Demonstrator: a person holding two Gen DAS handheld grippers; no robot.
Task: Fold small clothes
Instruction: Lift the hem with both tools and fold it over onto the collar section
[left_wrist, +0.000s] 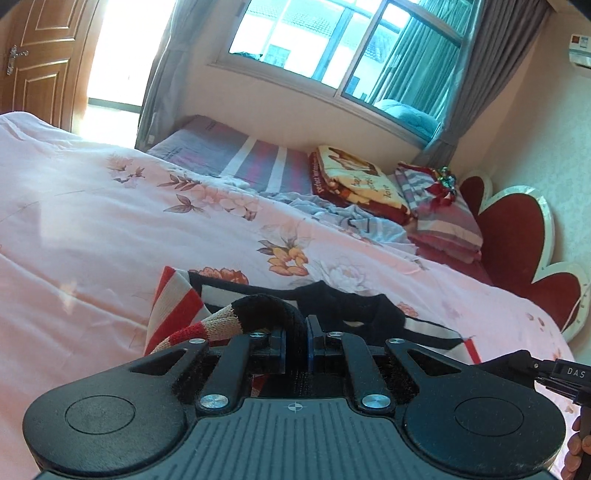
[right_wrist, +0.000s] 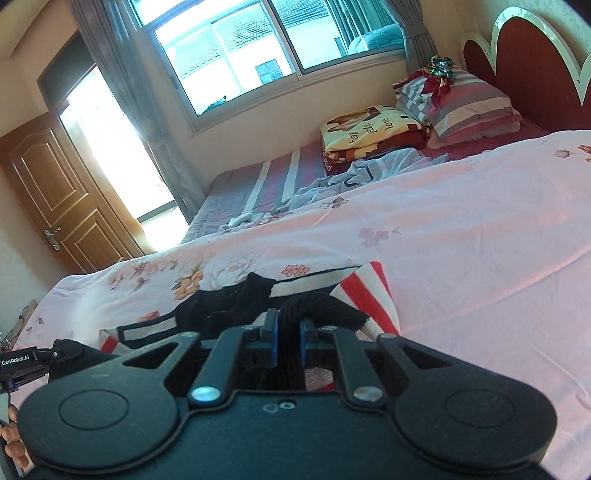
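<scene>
A small knit sweater (left_wrist: 354, 314) in black, red and cream stripes lies on the pink floral bedspread (left_wrist: 92, 221). My left gripper (left_wrist: 295, 341) is shut on a raised fold of the sweater, with striped knit arching over its left finger. In the right wrist view the sweater (right_wrist: 229, 306) lies just ahead, and my right gripper (right_wrist: 289, 341) is shut on a black knit fold of it. Both hold the cloth close above the bed. The other gripper's body shows at each view's edge (left_wrist: 535, 369) (right_wrist: 33, 360).
Folded blankets (left_wrist: 354, 181) and striped pillows (left_wrist: 443, 218) are stacked by the red headboard (left_wrist: 517, 236). A crumpled pale blue garment (left_wrist: 351, 218) lies on the bed beyond the sweater. A window, grey curtains and a wooden door (left_wrist: 37, 62) lie behind.
</scene>
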